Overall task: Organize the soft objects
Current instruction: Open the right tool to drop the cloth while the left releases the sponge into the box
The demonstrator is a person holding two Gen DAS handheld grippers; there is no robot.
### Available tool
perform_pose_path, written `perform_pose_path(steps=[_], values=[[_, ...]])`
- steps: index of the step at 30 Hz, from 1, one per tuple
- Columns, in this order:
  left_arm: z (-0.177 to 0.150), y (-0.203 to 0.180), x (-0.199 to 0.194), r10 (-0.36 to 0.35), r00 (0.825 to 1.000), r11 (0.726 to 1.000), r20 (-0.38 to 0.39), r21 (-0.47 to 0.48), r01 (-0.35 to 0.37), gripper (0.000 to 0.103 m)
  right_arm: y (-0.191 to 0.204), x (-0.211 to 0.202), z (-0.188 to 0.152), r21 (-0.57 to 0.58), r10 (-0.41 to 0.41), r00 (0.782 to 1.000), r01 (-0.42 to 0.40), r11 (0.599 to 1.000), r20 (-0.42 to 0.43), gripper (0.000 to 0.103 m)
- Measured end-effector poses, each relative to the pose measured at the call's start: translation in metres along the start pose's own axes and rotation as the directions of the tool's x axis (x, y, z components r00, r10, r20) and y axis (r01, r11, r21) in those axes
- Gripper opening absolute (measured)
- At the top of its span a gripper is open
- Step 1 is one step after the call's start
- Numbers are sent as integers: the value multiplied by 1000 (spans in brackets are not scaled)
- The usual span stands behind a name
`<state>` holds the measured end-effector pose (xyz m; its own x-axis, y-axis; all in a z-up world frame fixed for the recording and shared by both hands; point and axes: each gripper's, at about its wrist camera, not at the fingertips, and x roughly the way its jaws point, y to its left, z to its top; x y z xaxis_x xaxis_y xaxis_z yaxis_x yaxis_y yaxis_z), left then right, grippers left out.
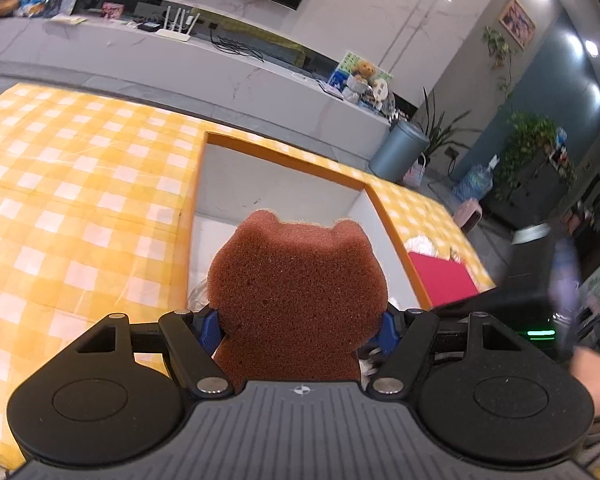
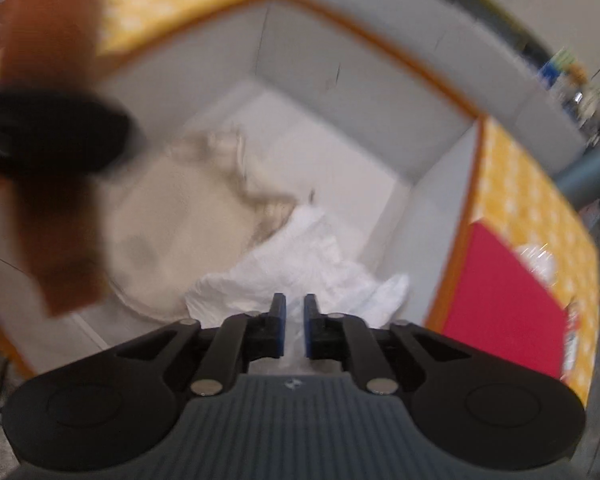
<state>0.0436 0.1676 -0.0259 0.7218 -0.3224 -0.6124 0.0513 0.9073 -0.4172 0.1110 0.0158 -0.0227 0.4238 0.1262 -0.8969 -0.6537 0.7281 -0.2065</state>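
My left fingers (image 1: 300, 326) are clamped on the brown bear-shaped sponge (image 1: 298, 276), one blue pad pressing each side of its narrow waist, while my right fingers (image 2: 295, 320) are drawn nearly together, with what looks like a fold of the white cloth (image 2: 300, 268) between the pads, though the blur keeps me from being sure it is pinched. Taking things from biggest down: the bin (image 1: 280, 168), a grey-walled box with an orange rim set among the yellow checked covering (image 1: 80, 184), lies directly under both hands. Inside it, in the right wrist view, a cream plush item (image 2: 180, 220) covers much of the floor; too smeared to name, I judge it bulky but light, best taken by a thick bunch of its body. The white cloth lies crumpled against it, limp and nearly weightless by my reckoning; it will drape and trail, so a bite on a gathered ridge beats an edge. A red flat item (image 2: 500, 292) sits on the covering just outside the bin's right wall. The sponge, smallest, hangs above the bin's opening; I judge it springy, featherlight and rough enough not to slip, and the waist is the right hold, since squeezing the head would only crush it.
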Motion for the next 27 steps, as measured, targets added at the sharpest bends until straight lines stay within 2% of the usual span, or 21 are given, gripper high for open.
perform_pose_path(steps=[2, 6, 9, 12, 14, 17, 20, 22, 24, 25, 27], values=[[0, -3, 4, 17, 1000, 1000, -6, 24, -17, 82, -5, -22, -6, 40, 10, 996, -14, 999, 83, 10], [-2, -10, 11, 63, 997, 996, -43, 71, -60, 82, -16, -51, -26, 119, -35, 978, 11, 993, 204, 29], [-4, -19, 14, 130, 990, 984, -54, 131, -122, 82, -25, -58, -43, 212, -45, 963, -13, 977, 267, 30], [-6, -25, 21, 164, 983, 976, -87, 159, -149, 83, -29, -51, -48, 225, 3, 968, -62, 972, 252, 29], [-8, -30, 22, 205, 976, 965, -79, 180, -188, 87, -26, -53, -49, 214, -19, 965, -39, 976, 262, 29], [-13, -37, 23, 245, 969, 947, -38, 222, -230, 88, -24, -53, -50, 211, 10, 961, -71, 975, 277, 29], [-14, -36, 20, 244, 969, 946, -29, 229, -231, 90, -23, -53, -53, 218, -1, 960, -63, 974, 281, 30], [-14, -35, 14, 249, 968, 945, 21, 214, -248, 96, -24, -52, -56, 224, 5, 961, -69, 972, 276, 31], [-15, -35, 6, 249, 961, 938, 123, 216, -270, 99, -25, -51, -57, 230, 12, 963, -76, 970, 270, 31], [-15, -34, 3, 247, 958, 937, 148, 214, -275, 103, -25, -50, -56, 231, 11, 964, -75, 970, 265, 32], [-11, -33, 0, 273, 949, 931, 158, 204, -302, 103, -22, -48, -56, 225, 11, 966, -72, 972, 259, 32]])
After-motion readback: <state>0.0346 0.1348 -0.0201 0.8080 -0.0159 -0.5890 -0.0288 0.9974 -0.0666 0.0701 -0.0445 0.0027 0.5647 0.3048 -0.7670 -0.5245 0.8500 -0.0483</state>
